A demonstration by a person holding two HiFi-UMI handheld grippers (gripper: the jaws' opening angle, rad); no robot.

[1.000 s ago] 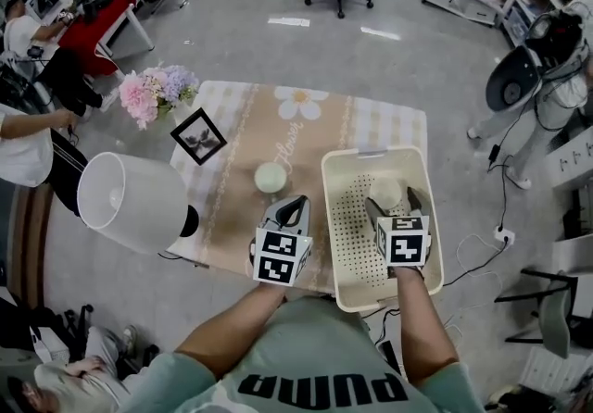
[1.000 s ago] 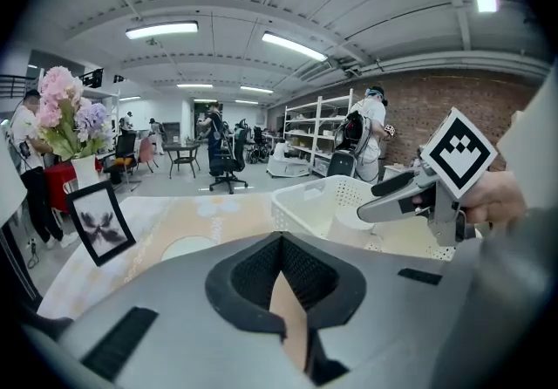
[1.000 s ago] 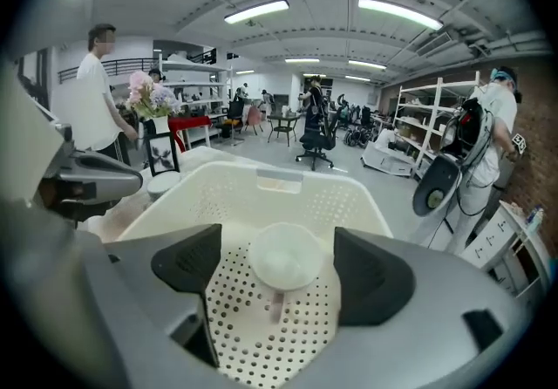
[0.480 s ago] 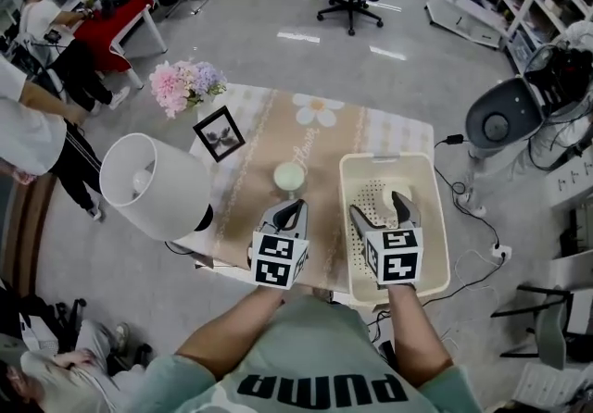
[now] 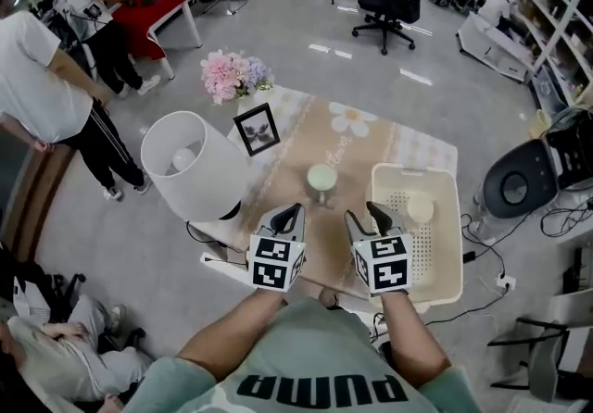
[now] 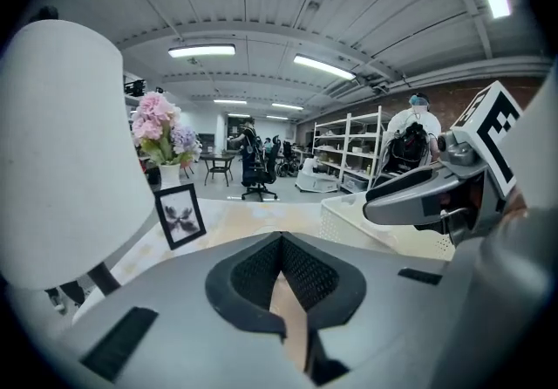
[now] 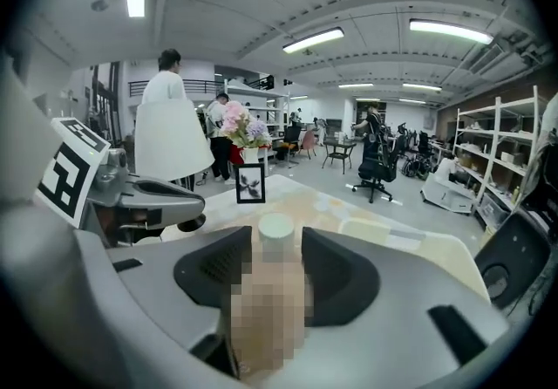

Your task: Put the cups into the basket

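A pale green cup (image 5: pixel 321 179) stands upright on the table runner, ahead of both grippers and apart from them. A second, cream cup (image 5: pixel 420 208) sits inside the cream basket (image 5: pixel 451 237) at the table's right end. My right gripper (image 5: pixel 367 215) hovers at the basket's left rim, outside it; its jaws have just been closing, still stand apart, and nothing is between them. In the right gripper view the green cup (image 7: pixel 276 226) lines up beyond the right gripper (image 7: pixel 277 243). My left gripper (image 5: pixel 289 212) is shut and empty near the table's front edge, its pads (image 6: pixel 261 269) meeting at the tips.
A white lamp (image 5: pixel 190 164) stands at the table's left front corner, close to my left gripper. A black photo frame (image 5: pixel 257 129) and a vase of flowers (image 5: pixel 233 75) occupy the far left. A person (image 5: pixel 51 78) stands left of the table.
My right gripper has left the basket and moved left over the table, jaws narrower; the cream cup stays in the basket. The left gripper drew back slightly.
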